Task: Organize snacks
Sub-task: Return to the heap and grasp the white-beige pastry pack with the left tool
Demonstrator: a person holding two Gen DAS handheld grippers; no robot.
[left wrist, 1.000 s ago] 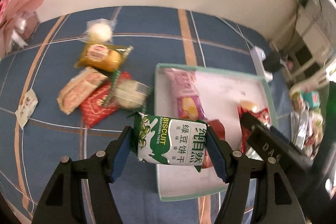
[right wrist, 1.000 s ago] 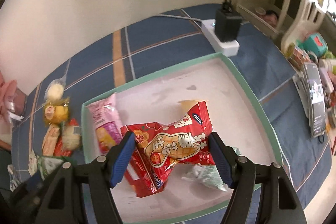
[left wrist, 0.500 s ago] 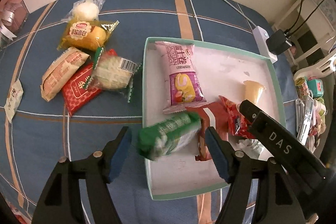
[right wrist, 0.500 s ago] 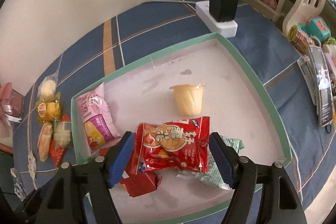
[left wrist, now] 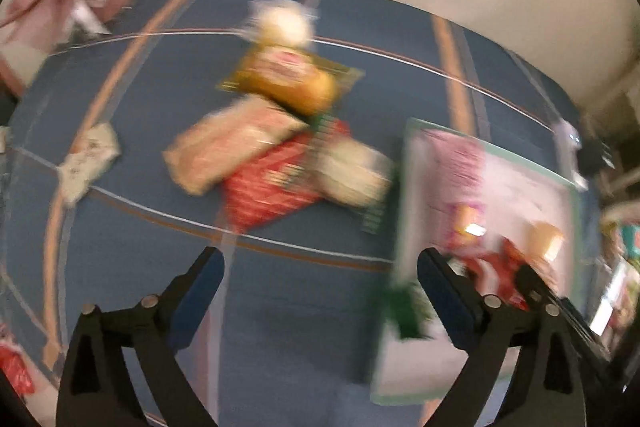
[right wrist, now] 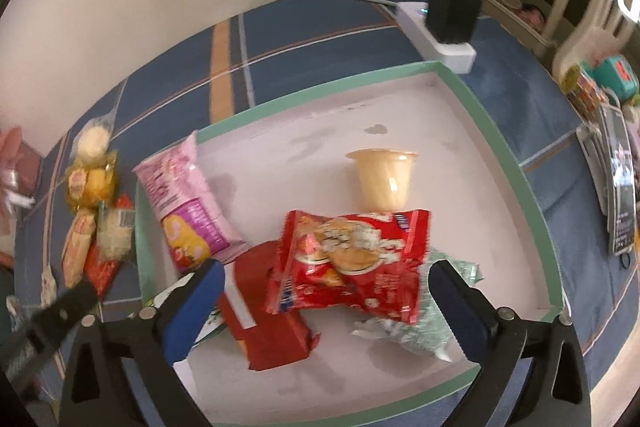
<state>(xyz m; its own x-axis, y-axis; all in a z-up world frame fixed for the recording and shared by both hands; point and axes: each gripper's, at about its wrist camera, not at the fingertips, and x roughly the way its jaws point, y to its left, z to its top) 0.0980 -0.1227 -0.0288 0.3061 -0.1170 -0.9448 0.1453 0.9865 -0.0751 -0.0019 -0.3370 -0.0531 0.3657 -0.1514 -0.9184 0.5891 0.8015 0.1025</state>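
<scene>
Now both hand-held grippers are opening wide and hold nothing: the right hand-held gripper (right wrist: 326, 301) straddles the red snack bag (right wrist: 352, 263) lying in the tray (right wrist: 516, 167), the left hand-held gripper (left wrist: 318, 297) hangs over bare worktop (left wrist: 304, 327). The loose snack pile (left wrist: 276, 151) sits mid-worktop; a hurried, blurred reach could scatter it or snag the tray rim.

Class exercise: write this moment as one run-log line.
left gripper: opening, empty | right gripper: opening, red snack bag released | tray: holds pink packet, jelly cup
</scene>
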